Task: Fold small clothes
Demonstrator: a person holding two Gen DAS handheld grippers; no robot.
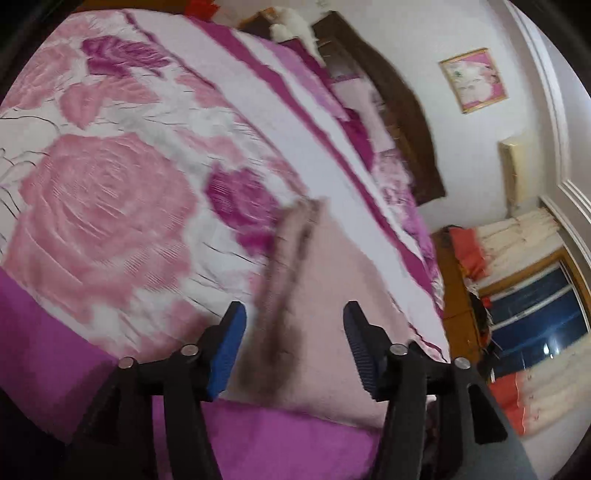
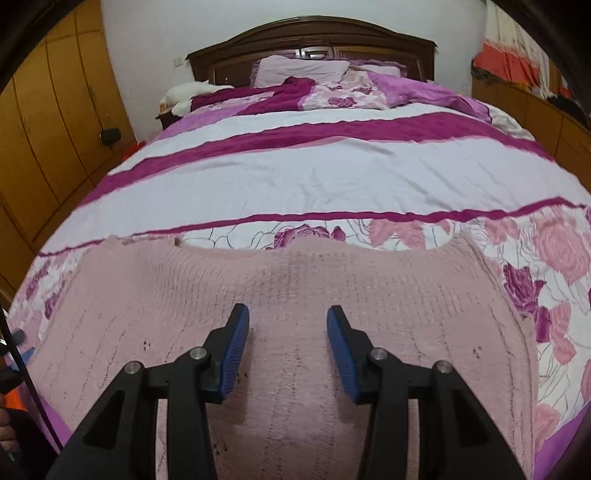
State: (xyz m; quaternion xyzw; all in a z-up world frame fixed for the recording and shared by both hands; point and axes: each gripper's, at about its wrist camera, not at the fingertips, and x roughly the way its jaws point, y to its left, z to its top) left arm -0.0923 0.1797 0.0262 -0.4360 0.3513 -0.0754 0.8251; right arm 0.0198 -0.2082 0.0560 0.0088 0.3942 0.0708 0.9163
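Note:
A pale pink knitted garment [image 2: 295,269] lies spread flat on the near end of the bed, over the rose-printed cover [image 2: 554,251]. My right gripper [image 2: 287,309] hangs open just above the garment's middle, with nothing between its blue pads. In the left wrist view the same garment [image 1: 343,277] fills the space ahead. Its blurred raised edge [image 1: 291,251] runs between the fingers of my left gripper [image 1: 293,308]. That gripper stands open and neither pad touches the cloth.
The bed cover [image 2: 314,173] has white and magenta stripes. Pillows [image 2: 301,70] and a dark wooden headboard [image 2: 310,33] are at the far end. A wooden wardrobe [image 2: 48,122] lines the left wall. A window [image 1: 535,314] with curtains is beside the bed.

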